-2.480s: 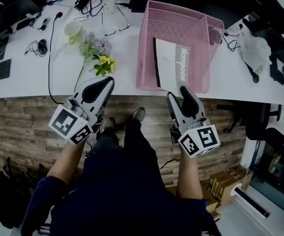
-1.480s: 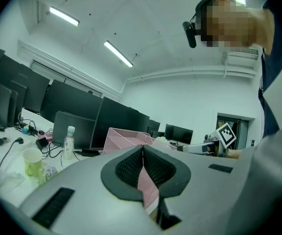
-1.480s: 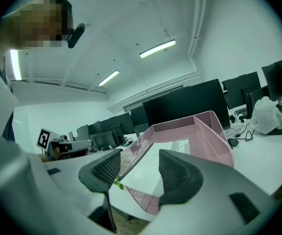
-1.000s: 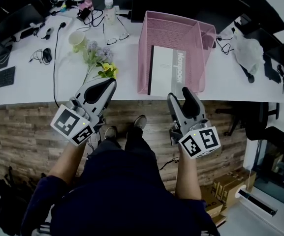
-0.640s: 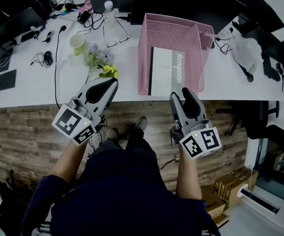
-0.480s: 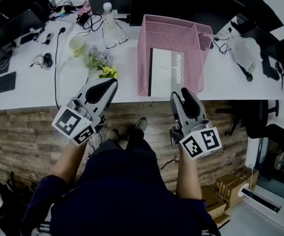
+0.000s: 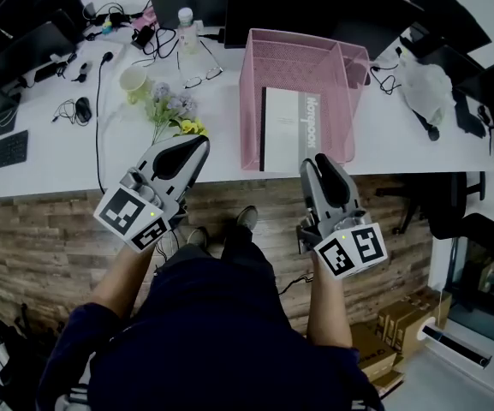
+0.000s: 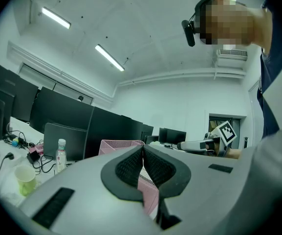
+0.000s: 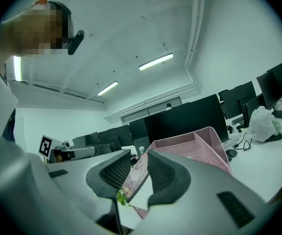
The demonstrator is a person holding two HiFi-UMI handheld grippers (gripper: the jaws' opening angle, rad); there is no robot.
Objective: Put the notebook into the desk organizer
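The pink mesh desk organizer stands on the white desk. The white and grey notebook sits inside its big compartment. Both grippers hang in front of the desk's near edge, over the person's lap. My left gripper points at the desk left of the organizer; its jaws are shut with the pads together, holding nothing. My right gripper is just short of the organizer's near wall. Its jaws are closing with a gap left and nothing between them. The organizer shows beyond them.
Artificial flowers, a pale green cup, a bottle, glasses, cables, a mouse and a keyboard lie left of the organizer. A white bag lies to its right. Dark monitors line the desk's back.
The left gripper has drifted a little right and toward the desk. The right gripper has barely moved. The notebook stays in the organizer.
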